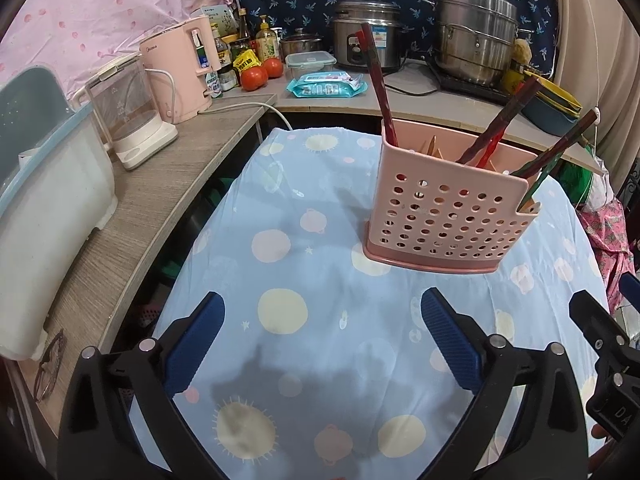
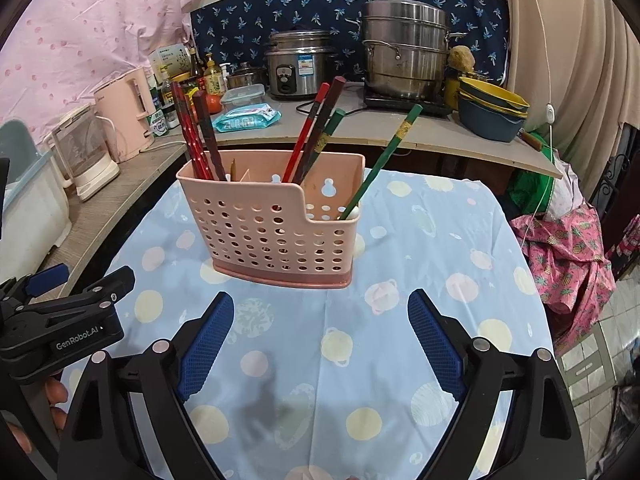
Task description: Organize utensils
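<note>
A pink perforated utensil holder [image 1: 448, 216] stands upright on the blue patterned tablecloth [image 1: 320, 280]; it also shows in the right wrist view [image 2: 276, 232]. Red chopsticks [image 2: 192, 136] lean in its left part, red and dark ones [image 2: 316, 128] in the middle, and a green chopstick [image 2: 384, 152] in the right notch. My left gripper [image 1: 322, 312] is open and empty, low over the cloth in front of the holder. My right gripper [image 2: 320, 312] is open and empty, also just in front of the holder. The left gripper shows at the left edge of the right wrist view [image 2: 60, 320].
A wooden counter [image 1: 152, 216] runs along the left with a white bin [image 1: 48, 216], a glass kettle [image 1: 128, 120] and a pink appliance [image 1: 180, 68]. The back shelf holds tomatoes [image 1: 260, 74], wipes [image 1: 326, 86], a rice cooker [image 2: 300, 64], a steel steamer [image 2: 404, 48] and stacked bowls [image 2: 492, 108].
</note>
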